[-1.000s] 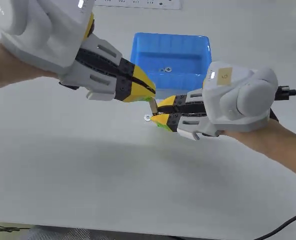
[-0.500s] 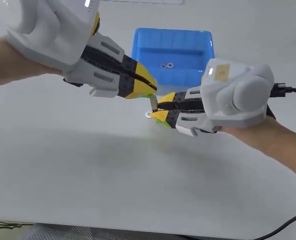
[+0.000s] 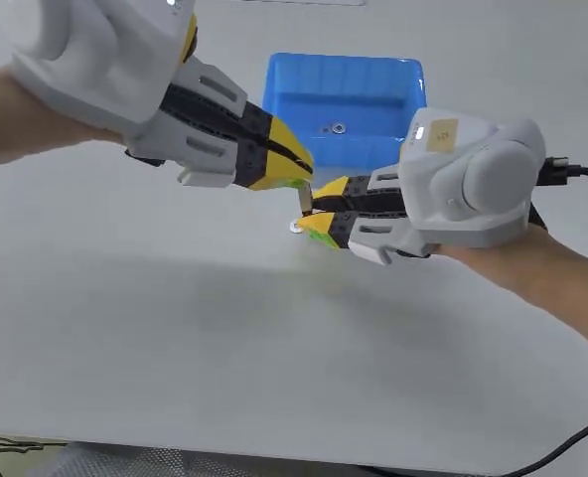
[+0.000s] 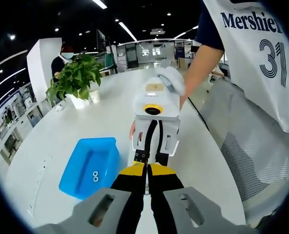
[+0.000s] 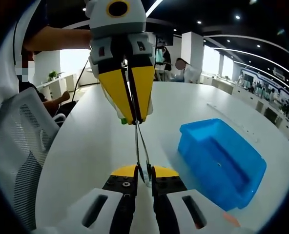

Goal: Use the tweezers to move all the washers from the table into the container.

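Washer [image 3: 294,228] on surface [image 3: 175,328], just beside tweezers [image 3: 305,203] tips, near container [image 3: 284,79]. Left hand-held gripper [image 3: 296,169] clenches tweezers; right hand-held gripper [image 3: 316,221] pinches their legs. Uneven squeeze may flick washer away or drop it short.

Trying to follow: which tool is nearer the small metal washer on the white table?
Right. The right tool is just beside the small metal washer; the left tool is farther off, toward the blue plastic container.

We see a potted plant [image 4: 76,78] at the left gripper view's upper left, a mesh chair [image 4: 242,161] at its right, and a black cable [image 3: 572,444] at the head view's lower right.
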A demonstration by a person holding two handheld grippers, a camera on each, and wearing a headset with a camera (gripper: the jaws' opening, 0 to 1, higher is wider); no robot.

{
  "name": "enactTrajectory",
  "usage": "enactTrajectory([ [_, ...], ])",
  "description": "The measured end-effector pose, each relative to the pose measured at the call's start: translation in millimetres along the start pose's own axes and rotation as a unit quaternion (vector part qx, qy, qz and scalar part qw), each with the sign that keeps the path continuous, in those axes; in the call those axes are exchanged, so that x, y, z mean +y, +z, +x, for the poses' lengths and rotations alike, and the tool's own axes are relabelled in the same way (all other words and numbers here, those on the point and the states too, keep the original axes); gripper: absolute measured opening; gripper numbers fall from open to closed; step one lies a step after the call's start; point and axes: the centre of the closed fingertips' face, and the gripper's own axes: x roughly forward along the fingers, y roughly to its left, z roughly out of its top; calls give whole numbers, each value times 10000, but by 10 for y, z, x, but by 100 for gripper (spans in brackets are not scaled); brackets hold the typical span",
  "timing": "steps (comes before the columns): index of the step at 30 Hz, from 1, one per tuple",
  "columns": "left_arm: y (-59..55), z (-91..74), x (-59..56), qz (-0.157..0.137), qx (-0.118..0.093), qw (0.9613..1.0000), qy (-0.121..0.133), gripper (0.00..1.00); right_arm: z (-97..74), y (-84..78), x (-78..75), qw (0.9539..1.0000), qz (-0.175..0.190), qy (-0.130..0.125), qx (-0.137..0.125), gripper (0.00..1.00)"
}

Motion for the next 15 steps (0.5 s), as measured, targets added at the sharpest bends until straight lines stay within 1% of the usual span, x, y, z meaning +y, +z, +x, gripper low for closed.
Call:
enactTrajectory([
  [7, -16, 13, 14, 20, 2, 10000, -3, 5, -4, -9, 0, 10000, 52, -12, -2, 12],
  [10, -22, 34, 2, 6, 12, 10000, -44, 5, -5, -27, 12, 10000, 83, 17, 17, 12],
  [11, -14, 39, -5, -14, -16, 10000, -64, 5, -7, -29, 14, 10000, 86, 16, 11, 12],
  [15, -13, 44, 9, -1, -15, 10000, -47, 5, -11, -43, 7, 9999, 120, 8, 19, 12],
])
